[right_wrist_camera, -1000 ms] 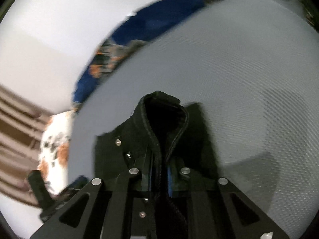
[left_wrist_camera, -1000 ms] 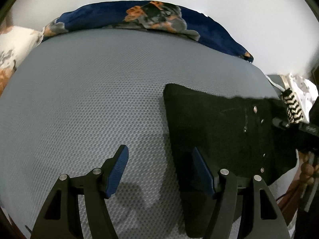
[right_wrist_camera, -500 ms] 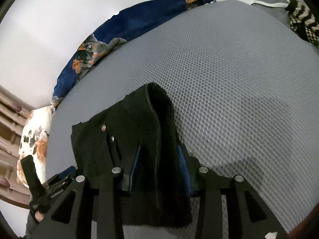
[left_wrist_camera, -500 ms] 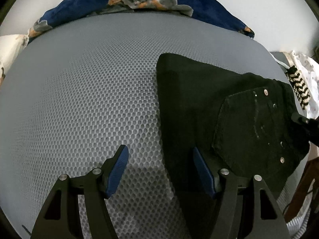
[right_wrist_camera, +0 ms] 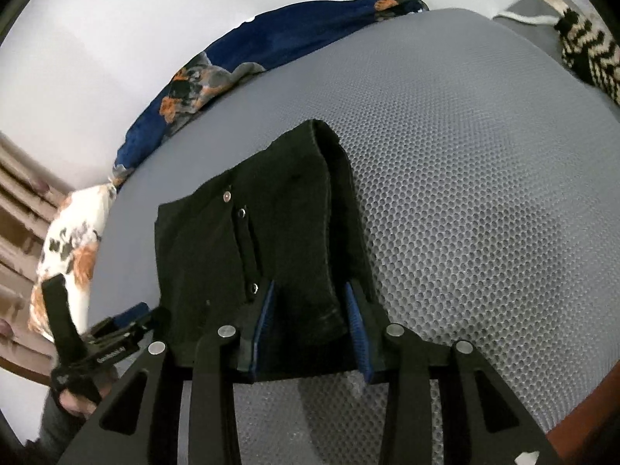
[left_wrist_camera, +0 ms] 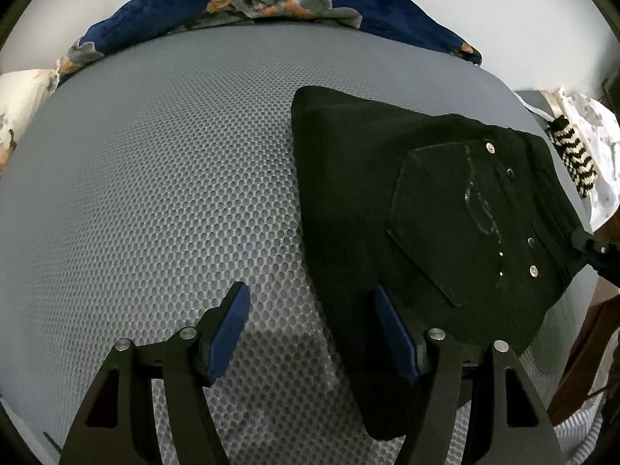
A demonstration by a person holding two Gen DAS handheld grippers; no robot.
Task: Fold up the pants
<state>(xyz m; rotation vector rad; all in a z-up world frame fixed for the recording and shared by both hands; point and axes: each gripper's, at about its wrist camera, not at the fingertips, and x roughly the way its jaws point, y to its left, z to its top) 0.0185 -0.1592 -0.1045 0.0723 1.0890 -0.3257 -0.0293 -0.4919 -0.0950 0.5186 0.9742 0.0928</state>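
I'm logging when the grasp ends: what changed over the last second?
The right gripper opened: its fingers, clamped on a raised ridge of the black pants a second ago, now stand apart with the cloth loose between them. The pants settled flat on the grey mesh surface. The left gripper stayed open and empty, moving closer over the pants' edge.

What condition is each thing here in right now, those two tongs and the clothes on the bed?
Left tongs: open, empty, over bare mattress beside the pants.
Right tongs: open, a raised fold of the pants between the fingers.
Black pants: folded, lying on the mattress, back pocket up.
Blue blanket: bunched along the far edge.
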